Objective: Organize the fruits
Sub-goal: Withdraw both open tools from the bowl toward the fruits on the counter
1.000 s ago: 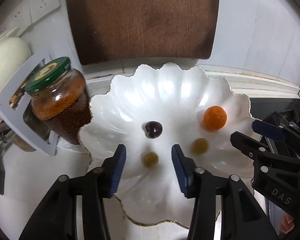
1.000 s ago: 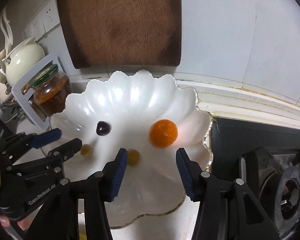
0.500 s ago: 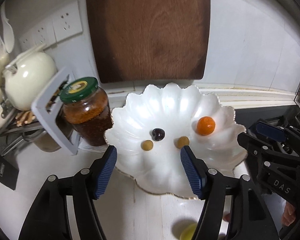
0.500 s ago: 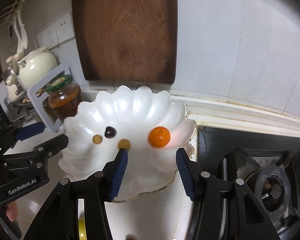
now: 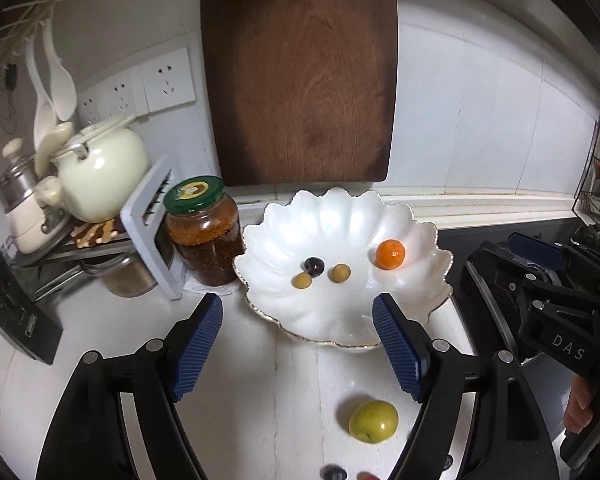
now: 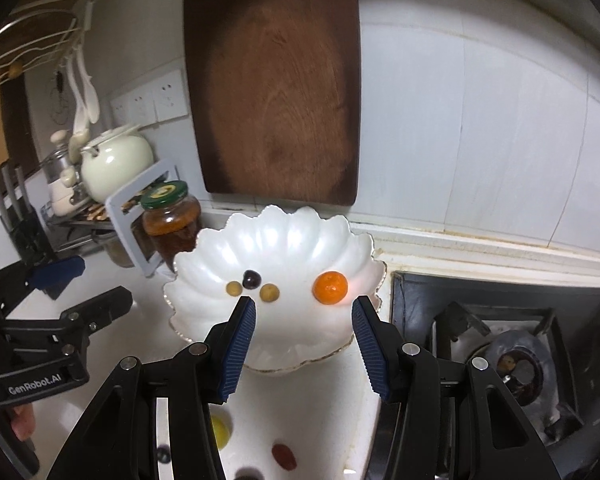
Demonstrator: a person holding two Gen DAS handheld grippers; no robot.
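Note:
A white scalloped dish [image 5: 340,216] [image 6: 284,236] sits on the white counter and holds an orange fruit [image 5: 389,254] [image 6: 331,287], a dark cherry [image 5: 314,267] [image 6: 251,279] and two small tan fruits [image 5: 339,272] [image 6: 269,292]. My left gripper [image 5: 298,336] is open and empty, in front of the dish. My right gripper [image 6: 303,330] is open and empty, over the dish's near rim. On the counter in front lie a green-yellow fruit [image 5: 373,421] [image 6: 219,427], a red fruit [image 6: 283,455] and a dark berry [image 5: 333,473] [image 6: 163,453].
A jar with a green lid [image 5: 202,230] [image 6: 172,216] stands left of the dish, by a rack with a cream kettle [image 5: 100,174]. A wooden cutting board [image 5: 300,68] leans on the wall. A gas stove [image 6: 512,360] lies to the right.
Both grippers have pulled back and up from the dish, open and empty throughout. The loose fruits on the counter in front have come into view.

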